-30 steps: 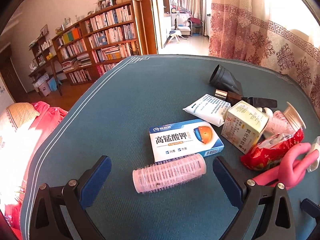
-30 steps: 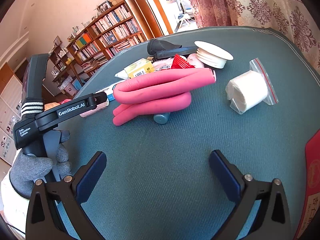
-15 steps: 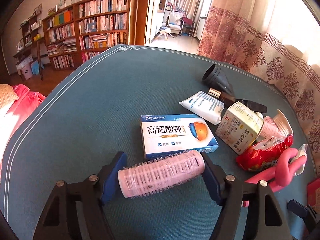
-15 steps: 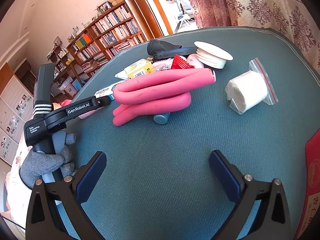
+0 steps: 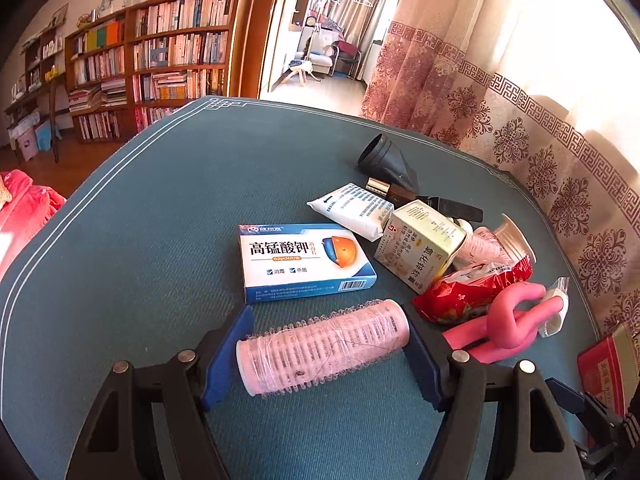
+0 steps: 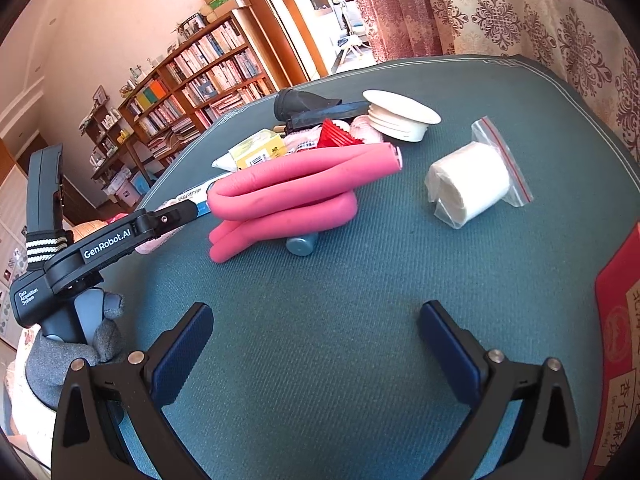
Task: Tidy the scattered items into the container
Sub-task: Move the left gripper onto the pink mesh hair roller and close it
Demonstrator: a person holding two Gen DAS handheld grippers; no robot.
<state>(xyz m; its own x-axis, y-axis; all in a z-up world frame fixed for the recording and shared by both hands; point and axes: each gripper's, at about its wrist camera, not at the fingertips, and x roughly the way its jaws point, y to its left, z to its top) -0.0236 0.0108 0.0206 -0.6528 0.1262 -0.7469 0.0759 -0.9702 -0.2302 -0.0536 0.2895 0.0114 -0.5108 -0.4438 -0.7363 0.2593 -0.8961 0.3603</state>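
A pink mesh hair roller (image 5: 324, 350) lies crosswise between the blue pads of my left gripper (image 5: 322, 332), which is shut on its two ends just over the teal table (image 5: 160, 240). Behind it lie a blue-and-white medicine box (image 5: 304, 260), a cream carton (image 5: 424, 244), a white pouch (image 5: 352, 208) and a red snack packet (image 5: 472, 288). My right gripper (image 6: 316, 328) stands open over bare cloth, nothing between its fingers. A bent pink foam rod (image 6: 288, 192) lies ahead of it. The left gripper (image 6: 160, 220) shows at the left there, held by a grey-gloved hand (image 6: 60, 360).
A red box (image 6: 620, 320) sits at the table's right edge. A white roll in a zip bag (image 6: 472, 184), a white lid (image 6: 400, 116), a black nozzle (image 5: 386, 158) and a small blue-grey cap (image 6: 302, 244) lie about. Curtains hang behind; bookshelves stand far left.
My left gripper's jaws came in from wide apart and closed on the ends of the hair roller, then tilted up slightly. The right gripper has stayed put.
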